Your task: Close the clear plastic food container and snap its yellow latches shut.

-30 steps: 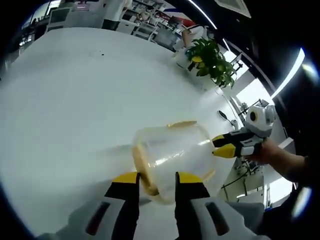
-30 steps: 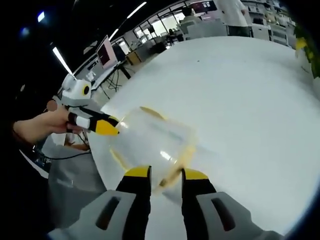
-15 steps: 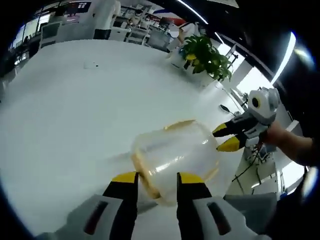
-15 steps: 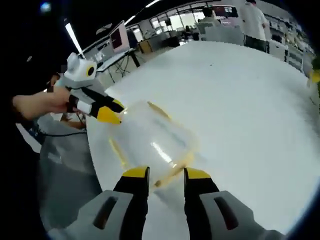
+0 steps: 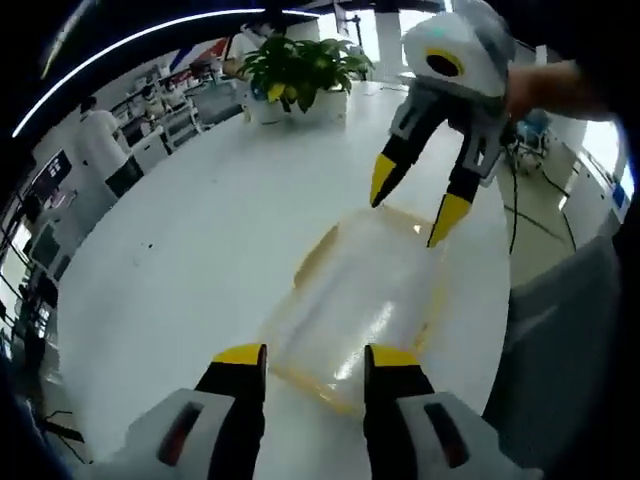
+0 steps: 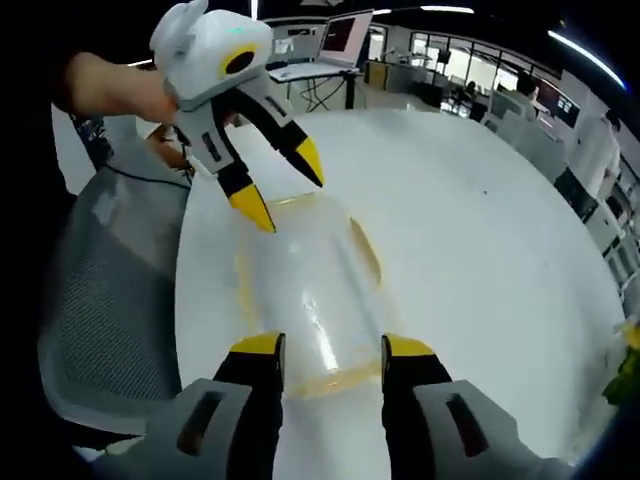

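The clear plastic food container [image 5: 365, 305] lies on the white surface [image 5: 190, 250] near its edge, between the two tongs, which face each other across it. Its lid appears to be on, and yellow latches [image 5: 318, 256] show along its sides.

In the left gripper view, the left tongs [image 5: 314, 356] rise from the bottom with their yellow-tipped jaws spread apart, one tip at each side of the container's near end; whether the tips touch it I cannot tell. At the far end the right tongs [image 5: 412, 200] point down, jaws parted, tips just over or at the container's far rim, held by a person's hand [image 5: 545, 90].

In the right gripper view, the right tongs [image 6: 333, 346] likewise stand open, jaws straddling the near end of the container [image 6: 305, 300], nothing clamped between them. The left tongs [image 6: 282, 187] come in from above at the far end, jaws apart, one tip at the container's far corner, a hand [image 6: 110, 85] gripping the body.

A grey mesh chair [image 6: 95, 300] stands beside the surface. A potted plant [image 5: 297, 75] sits at the far side of the surface, well apart from the container.
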